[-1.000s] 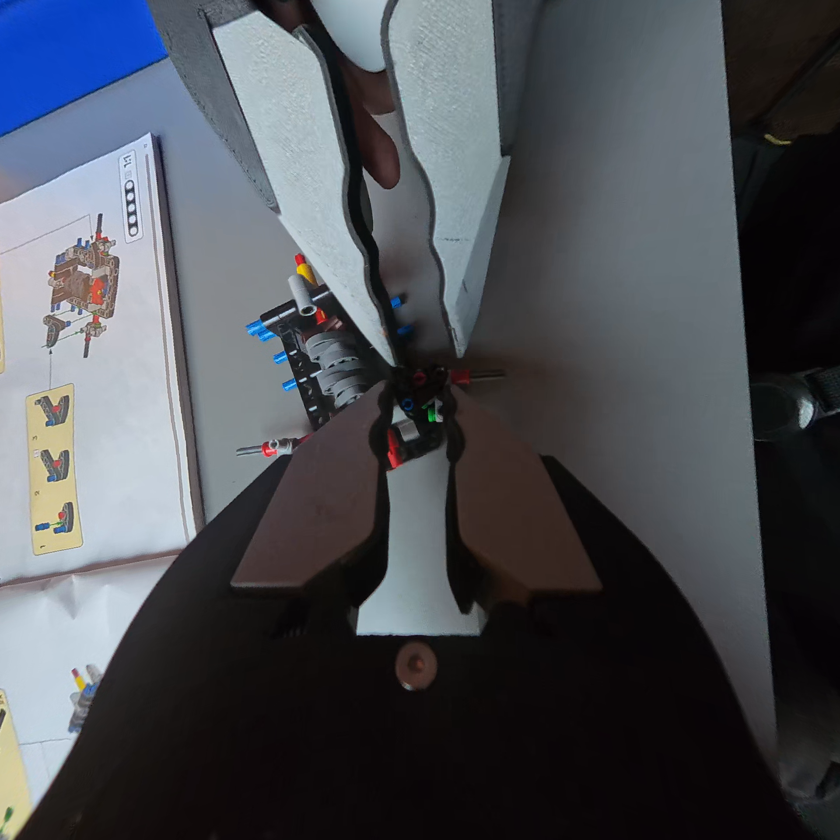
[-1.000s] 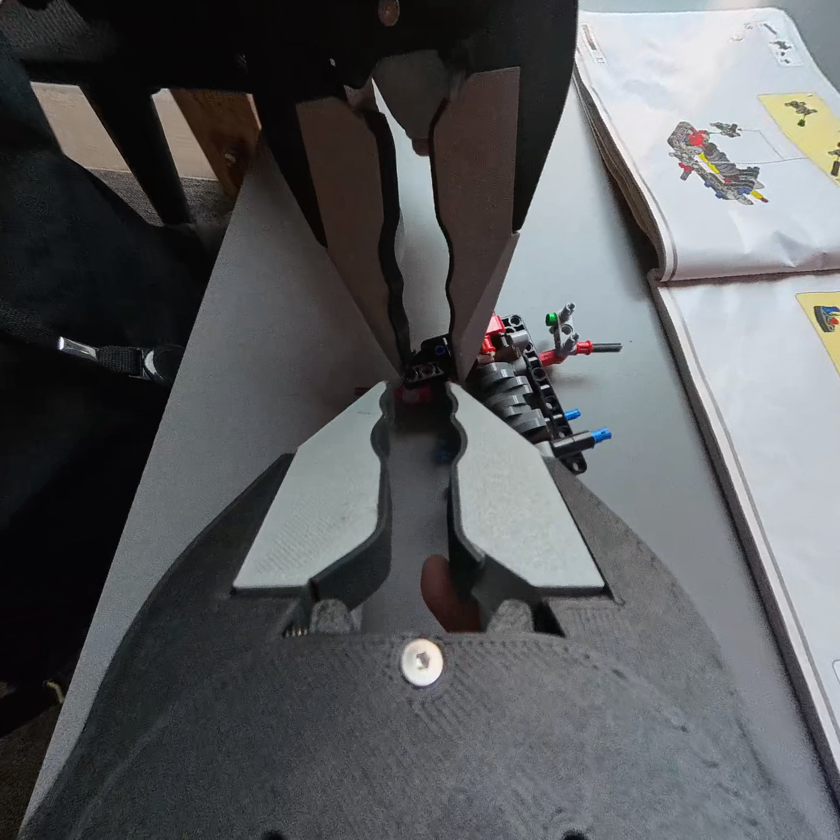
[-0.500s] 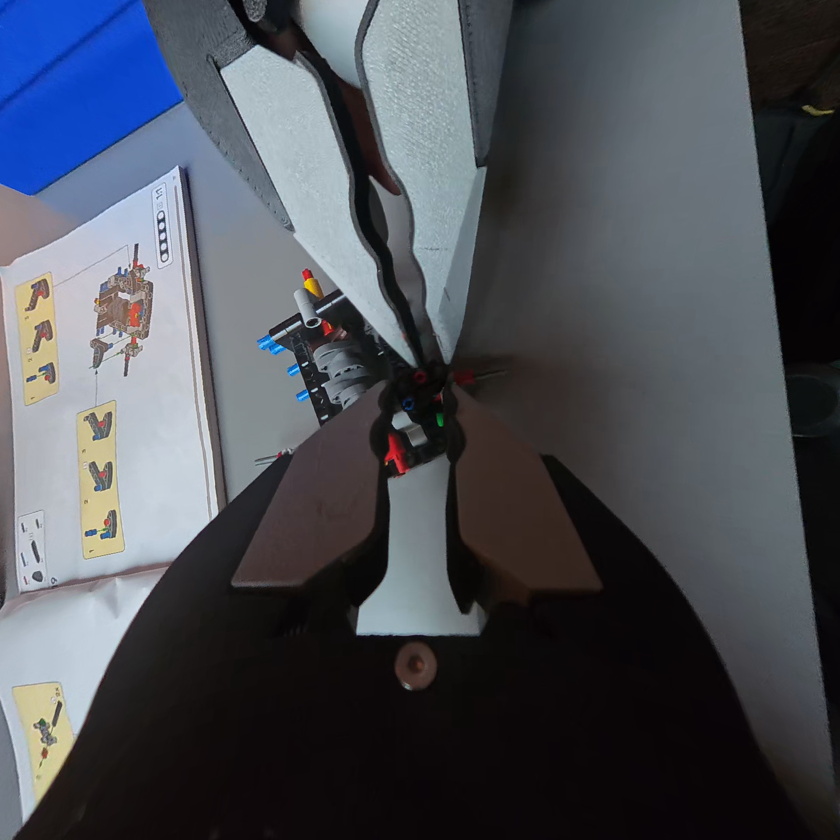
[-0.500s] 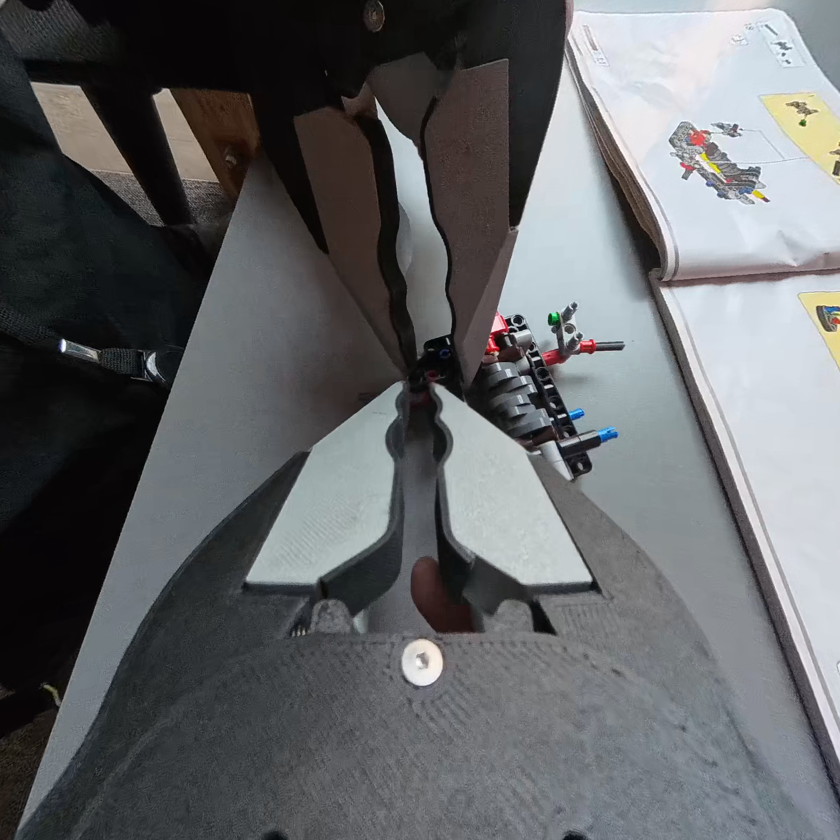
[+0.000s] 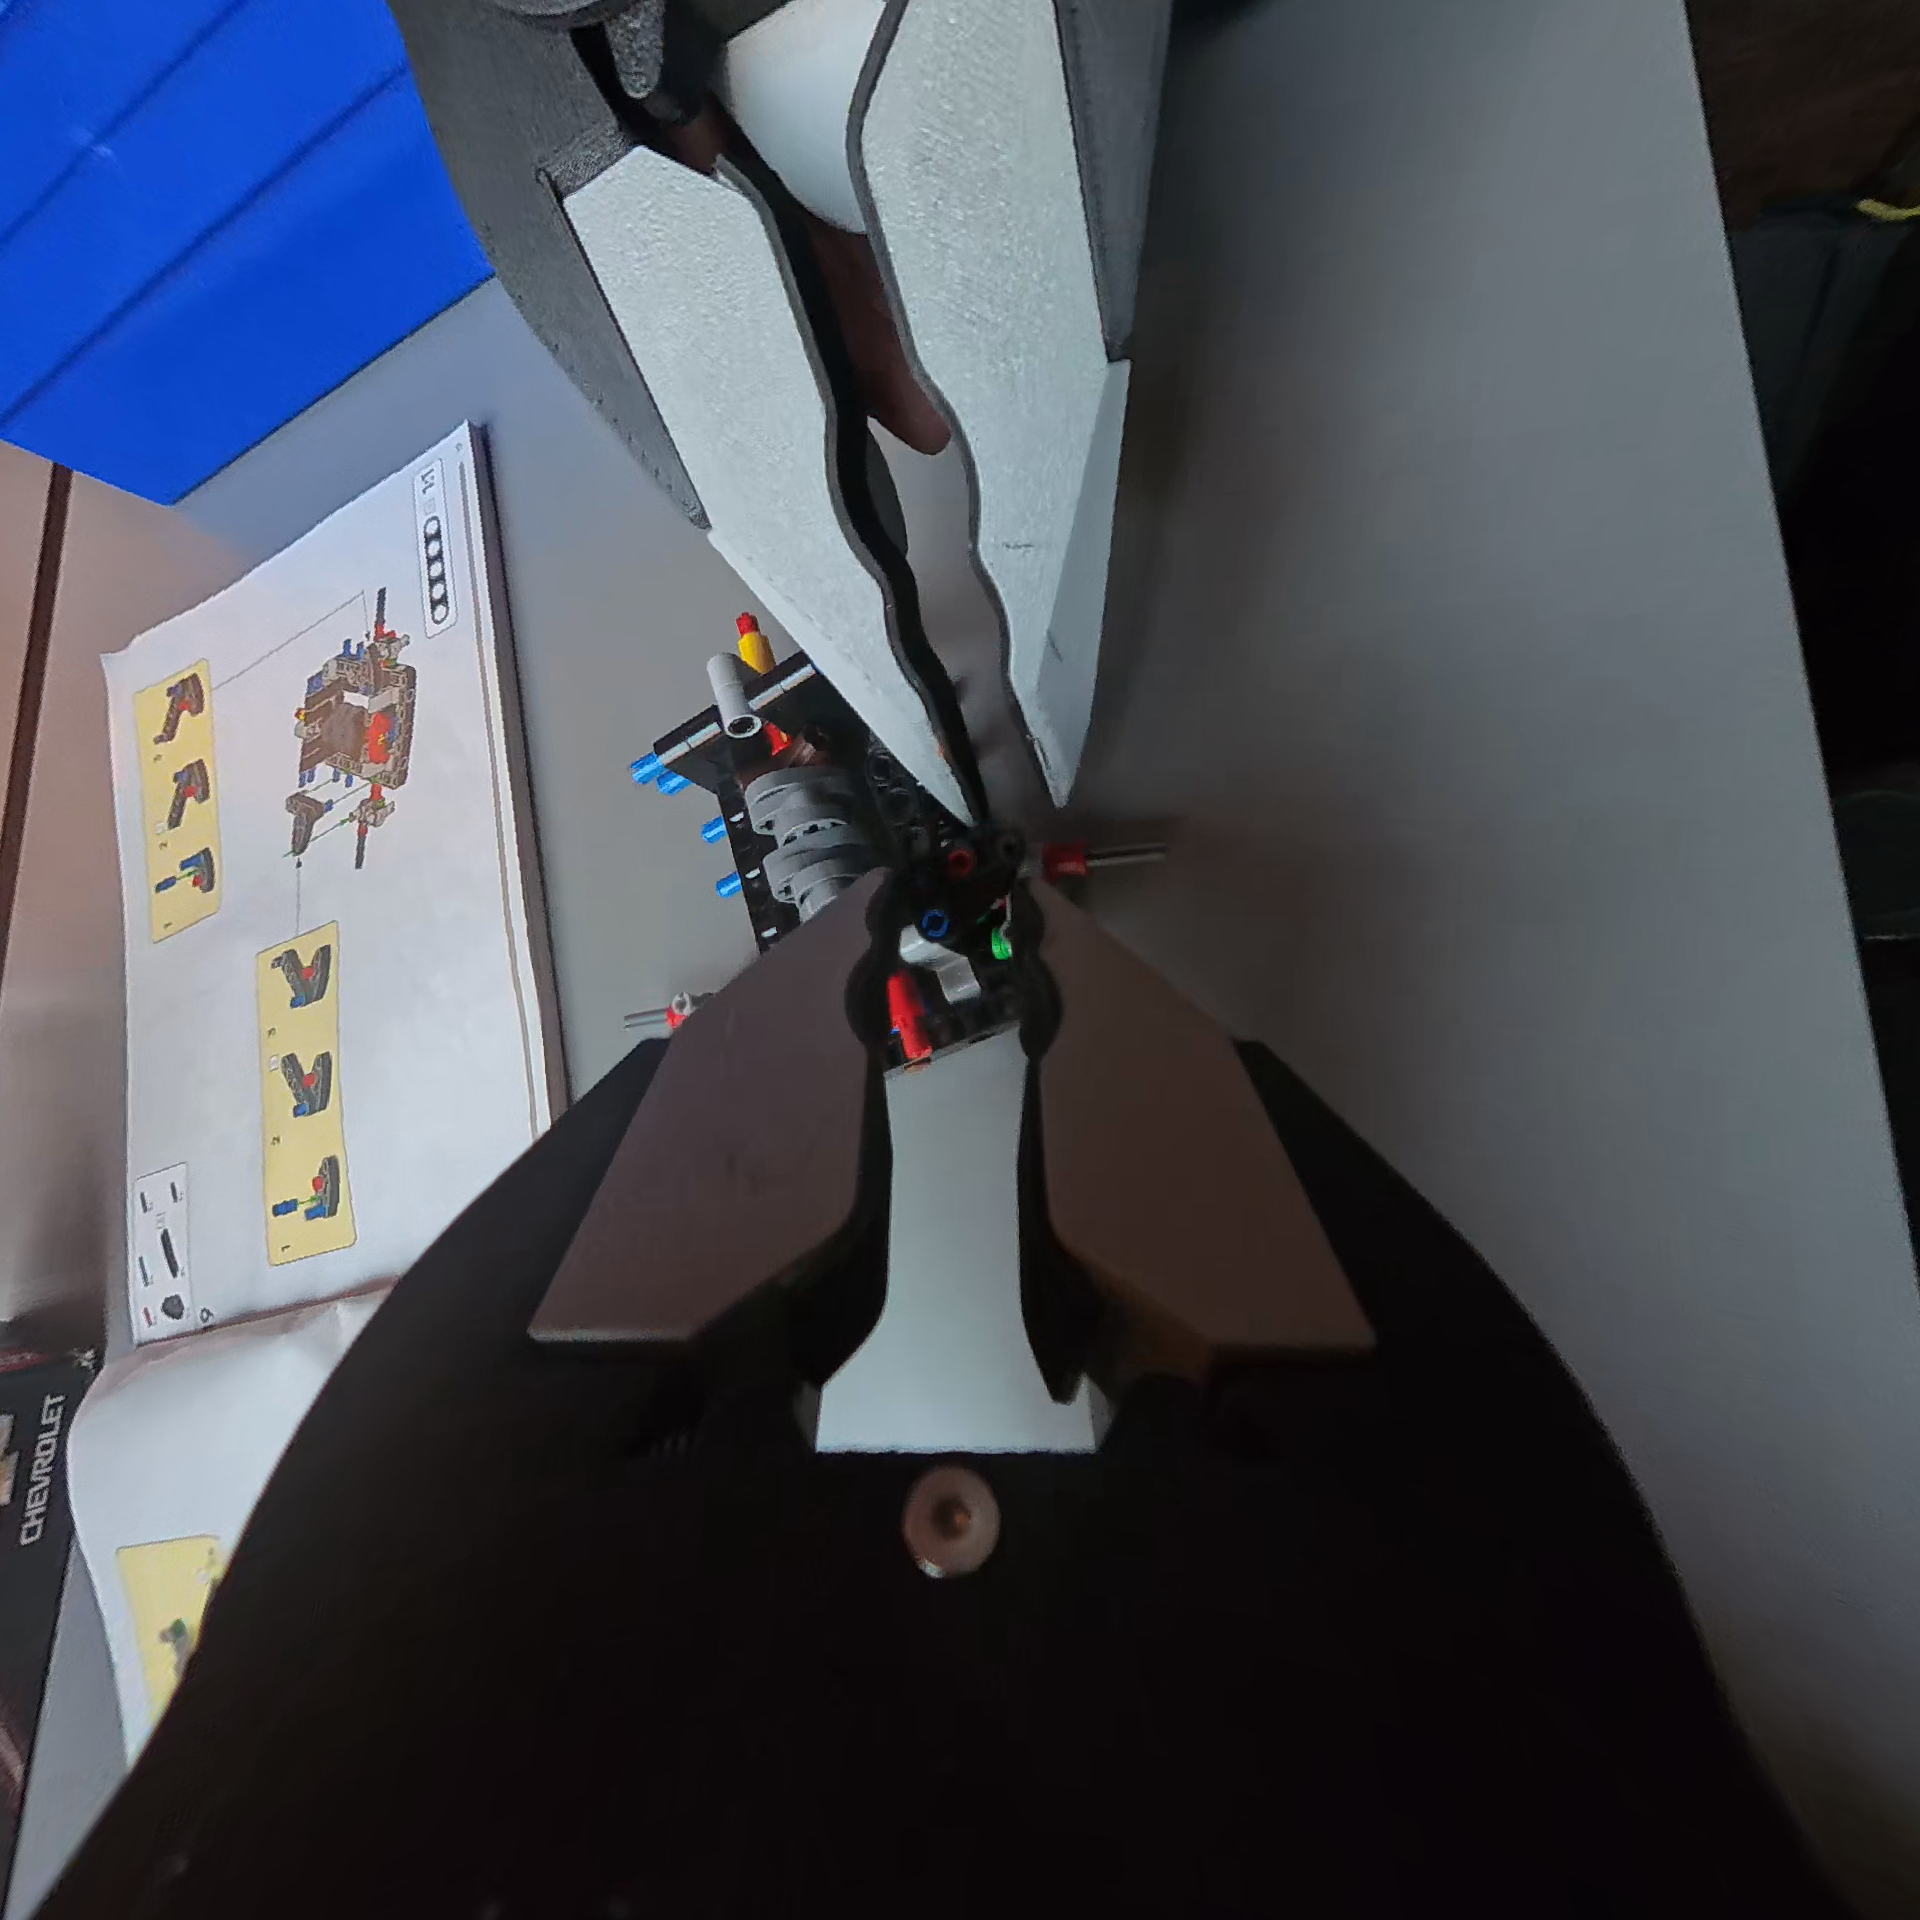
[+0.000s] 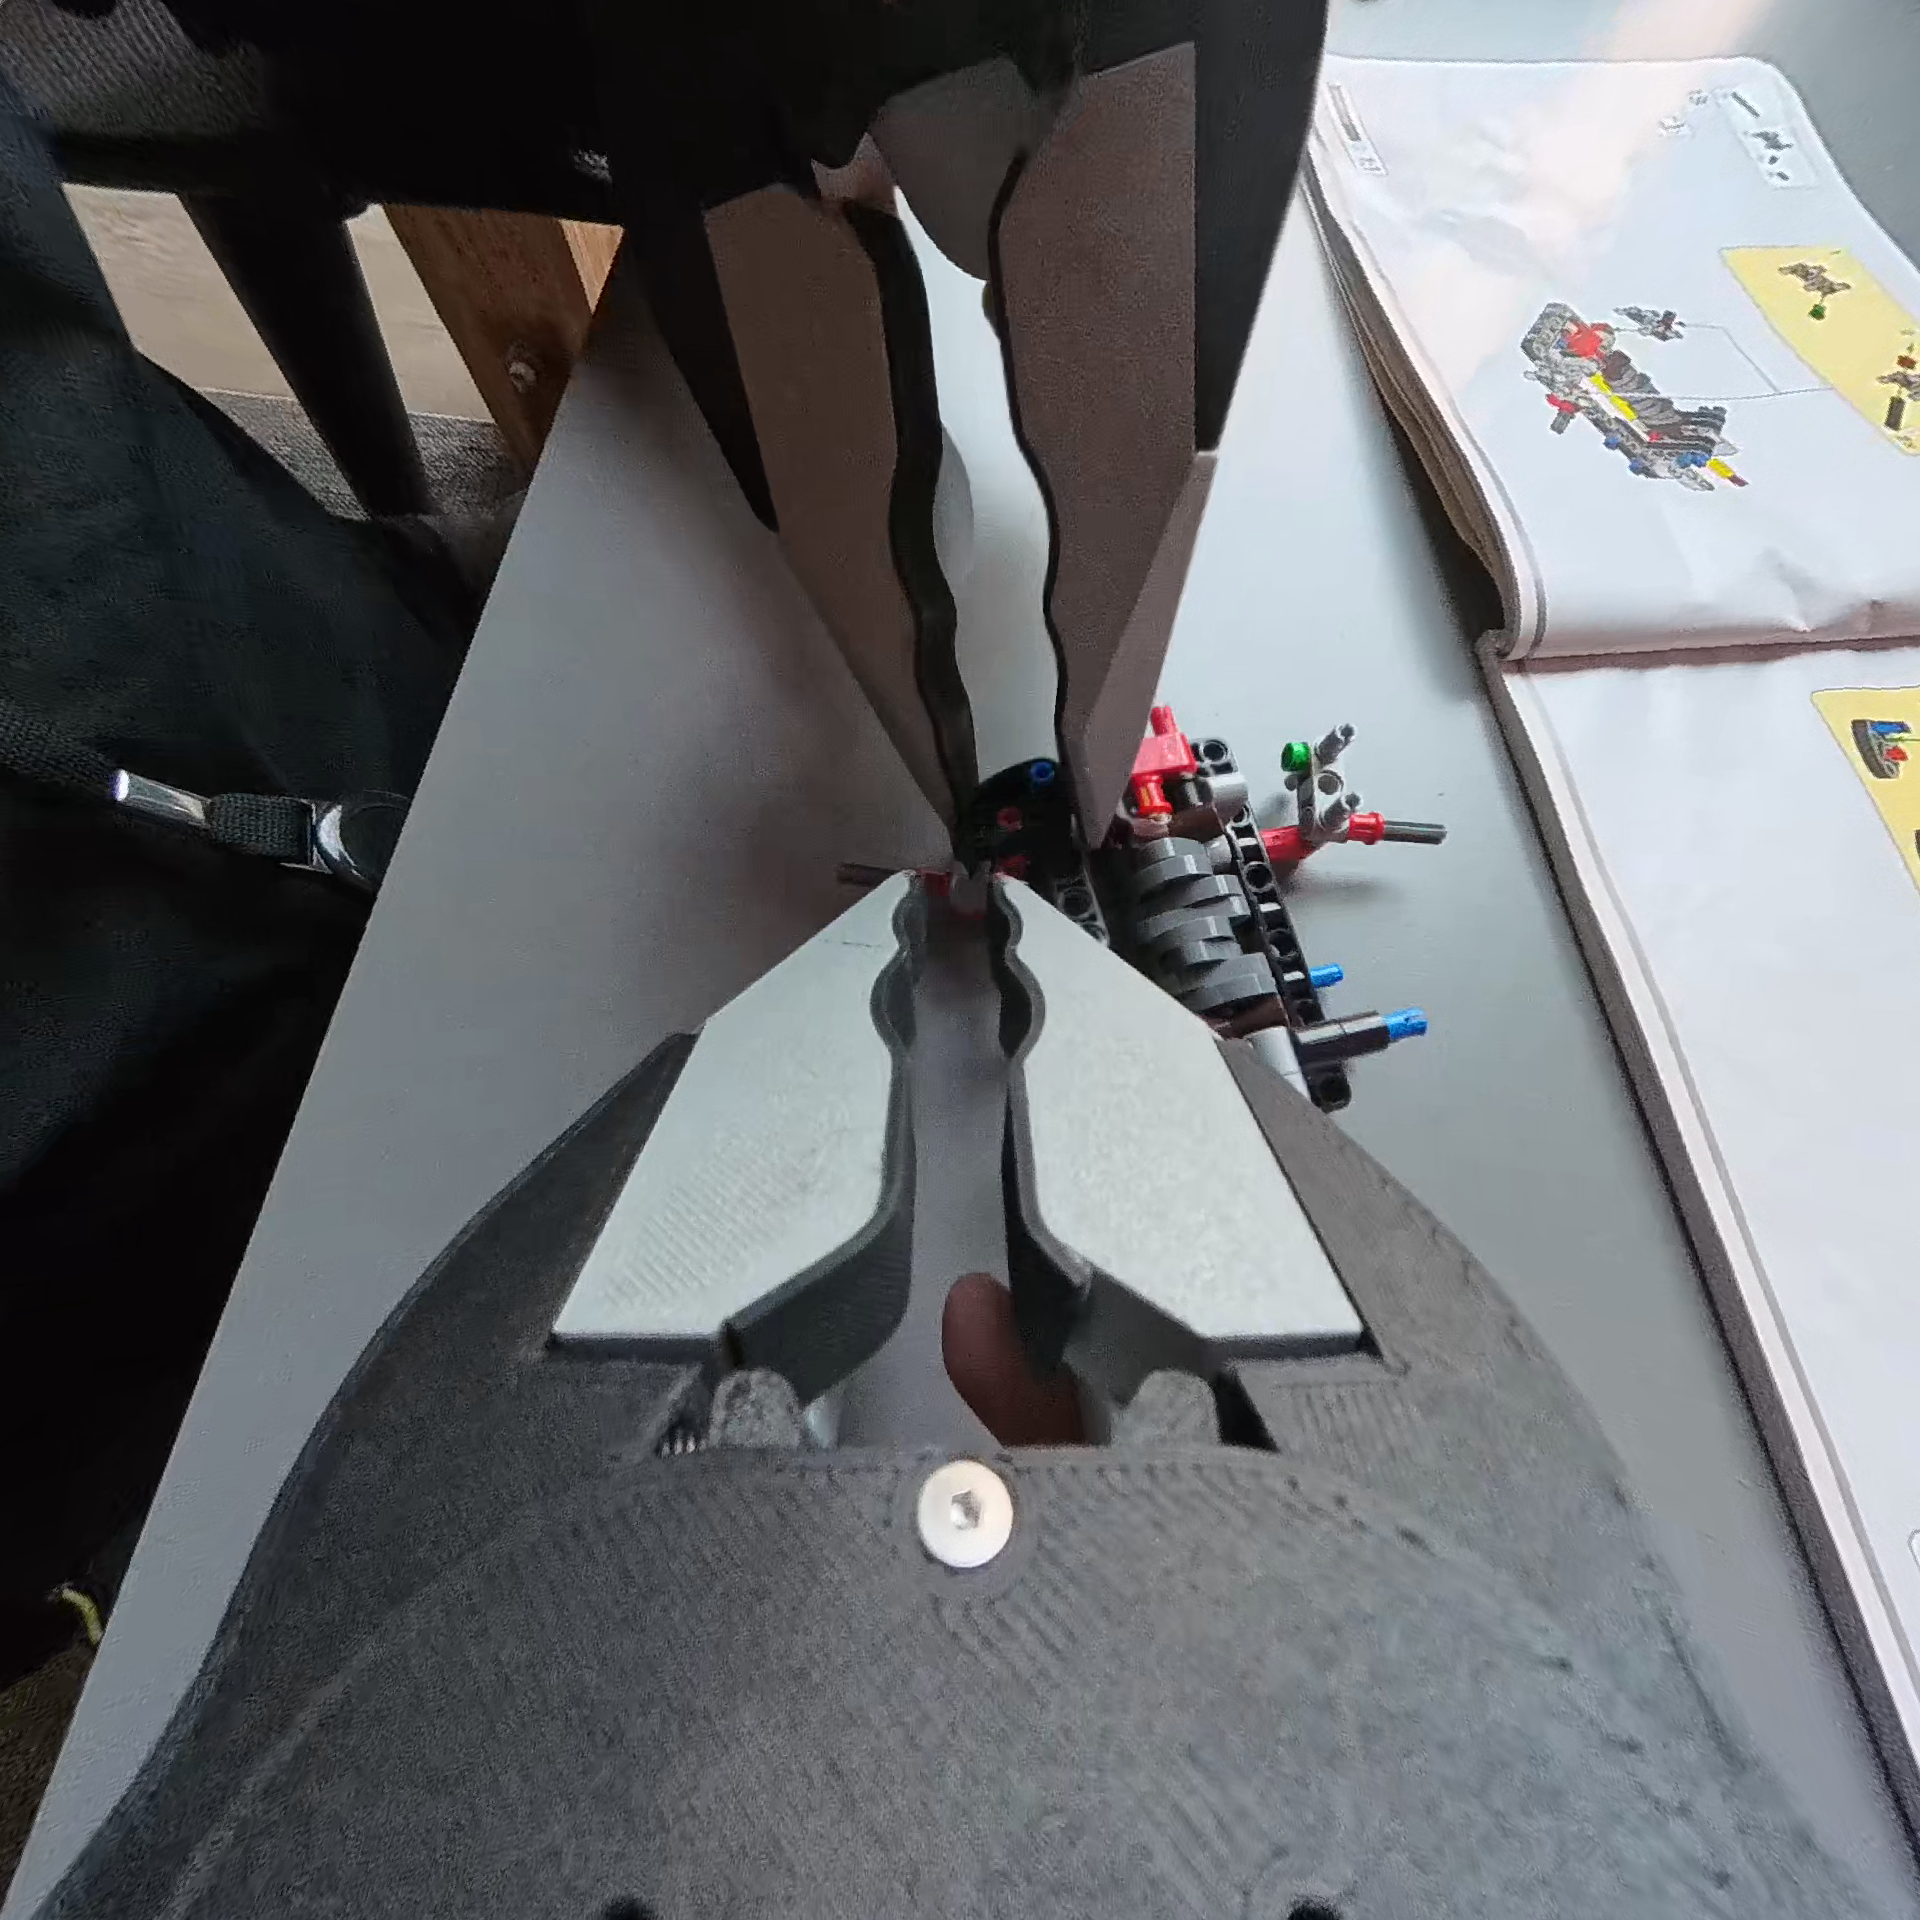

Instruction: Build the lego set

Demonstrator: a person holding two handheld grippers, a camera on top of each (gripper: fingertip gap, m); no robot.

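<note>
The lego model (image 5: 800, 831) is a black frame with grey gears and blue pins, lying on the grey table (image 5: 1403, 727). My left gripper (image 5: 951, 935), with dark fingers, is shut on the model's near black end, which carries red, blue and green pins. My right gripper (image 6: 961, 888), with grey fingers, meets it tip to tip from the opposite side. Its jaws are narrowed onto a small red piece on a dark axle (image 5: 1101, 857) at that same end. The model (image 6: 1195, 935) lies right of the tips in the right wrist view. The contact point itself is partly hidden.
An open instruction booklet (image 5: 312, 883) lies beside the model and also shows in the right wrist view (image 6: 1662, 364). A blue box (image 5: 156, 208) stands behind it. The table edge (image 6: 468, 935) runs close to the grippers, with a black bag and strap (image 6: 208, 810) beyond it. Left and right tips are no more than a few centimetres apart.
My right gripper's jaws have narrowed from a wide gap onto the red piece. My left gripper kept its hold, and its view turned slightly, so the booklet shifted right.
</note>
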